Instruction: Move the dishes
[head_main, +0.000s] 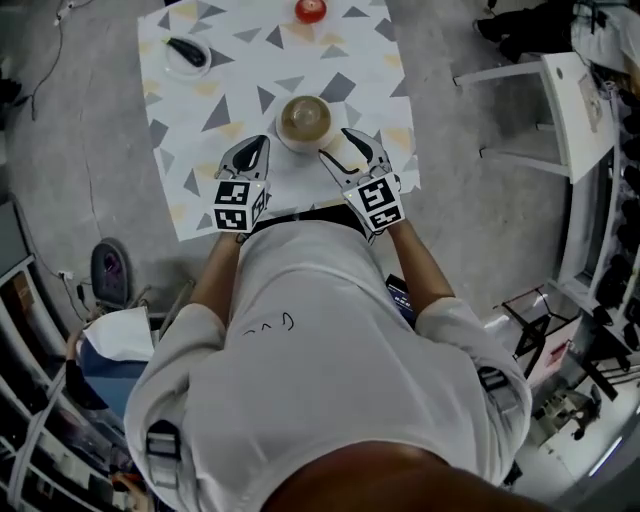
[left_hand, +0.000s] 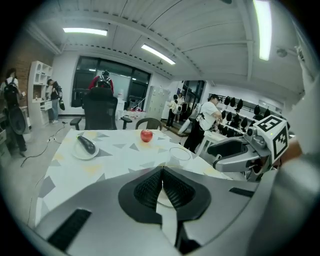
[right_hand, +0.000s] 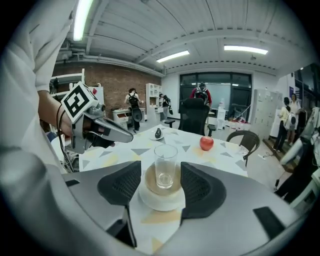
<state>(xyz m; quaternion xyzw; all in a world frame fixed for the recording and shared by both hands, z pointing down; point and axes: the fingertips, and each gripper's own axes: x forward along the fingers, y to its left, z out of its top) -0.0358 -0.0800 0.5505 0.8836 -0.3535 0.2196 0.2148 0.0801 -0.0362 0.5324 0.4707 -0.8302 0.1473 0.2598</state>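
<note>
White cloth with grey and yellow triangles covers the table (head_main: 225, 105). Your left gripper (left_hand: 161, 172) has its jaws closed pad to pad with nothing between them. It lies just beside the saucer (head_main: 304, 122), at that dish's 8 o'clock. Your right gripper (right_hand: 160, 169), at 4 o'clock, stands wide open. The glass (right_hand: 165, 165) on the saucer shows in its gap, and the pads are clear of both. A plate (head_main: 187, 52) with a dark vegetable lies well apart at 10 o'clock, a red apple (head_main: 311, 10) at 12 o'clock.
</note>
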